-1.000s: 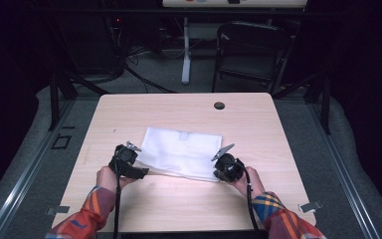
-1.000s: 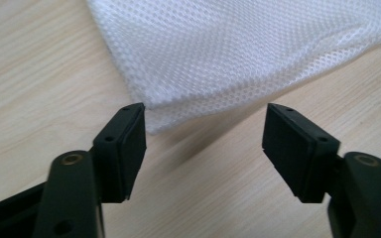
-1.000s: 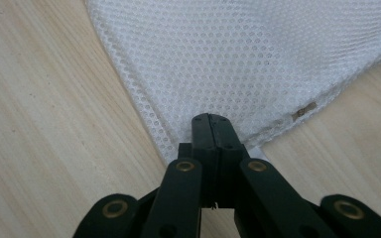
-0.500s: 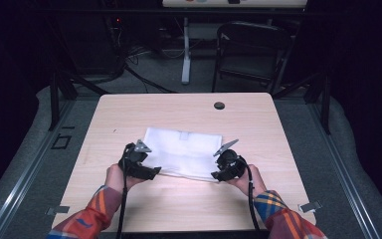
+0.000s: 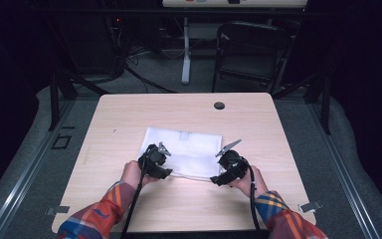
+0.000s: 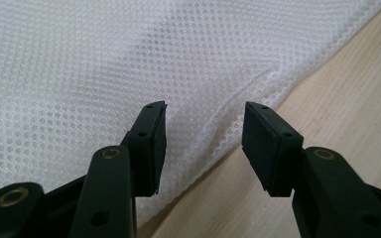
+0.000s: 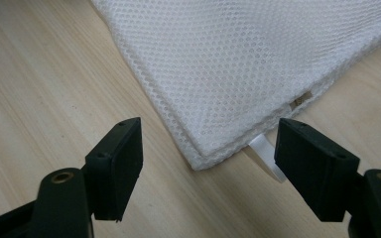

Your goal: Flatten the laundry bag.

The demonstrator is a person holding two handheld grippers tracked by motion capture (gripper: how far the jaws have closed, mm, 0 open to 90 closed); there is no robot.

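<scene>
A white mesh bag [image 5: 184, 152] lies flat near the middle of the wooden table [image 5: 129, 114]. Your left gripper [image 6: 204, 133] has just been closing, its jaws apart over the bag's near edge. Your right gripper [image 7: 208, 148] has just been opening, its wide jaws framing the bag's corner, holding nothing.

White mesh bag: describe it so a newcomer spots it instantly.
On the light wooden table, look at the near middle. The white mesh bag lies flat between the left claw and right claw: a folded netted rectangle, with a small ribbon tab at one corner.
</scene>
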